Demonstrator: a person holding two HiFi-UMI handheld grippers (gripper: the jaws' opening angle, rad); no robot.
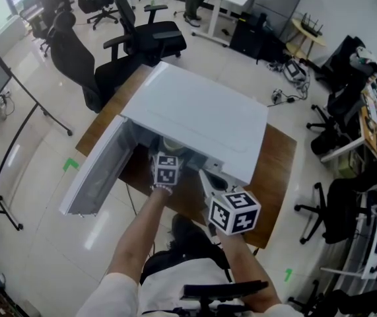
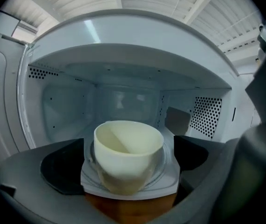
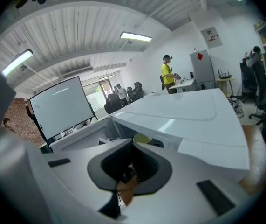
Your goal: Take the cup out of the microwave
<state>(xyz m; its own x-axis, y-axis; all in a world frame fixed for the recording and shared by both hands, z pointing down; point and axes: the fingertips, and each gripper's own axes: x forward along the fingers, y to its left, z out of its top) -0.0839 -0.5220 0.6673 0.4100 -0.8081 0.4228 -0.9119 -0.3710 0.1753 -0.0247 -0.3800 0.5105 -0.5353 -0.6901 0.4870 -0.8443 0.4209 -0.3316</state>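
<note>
A cream cup (image 2: 129, 155) stands on the glass turntable (image 2: 167, 169) inside the white microwave (image 1: 201, 121). In the head view only the cup's rim (image 1: 173, 144) shows in the opening. My left gripper (image 2: 130, 149) reaches into the cavity, open, one pad on each side of the cup with small gaps. The dark pads (image 2: 60, 167) do not touch it. My right gripper (image 1: 209, 180) hangs in front of the microwave's right part, shut and empty. From the right gripper view, the cup's rim (image 3: 142, 138) peeks past the shut right gripper (image 3: 132, 158).
The microwave door (image 1: 96, 170) hangs open to the left. The microwave sits on a brown wooden table (image 1: 277, 157). Black office chairs (image 1: 145, 38) stand behind it, a whiteboard stand (image 1: 3, 131) at the left, desks and cables at the right. People stand far off.
</note>
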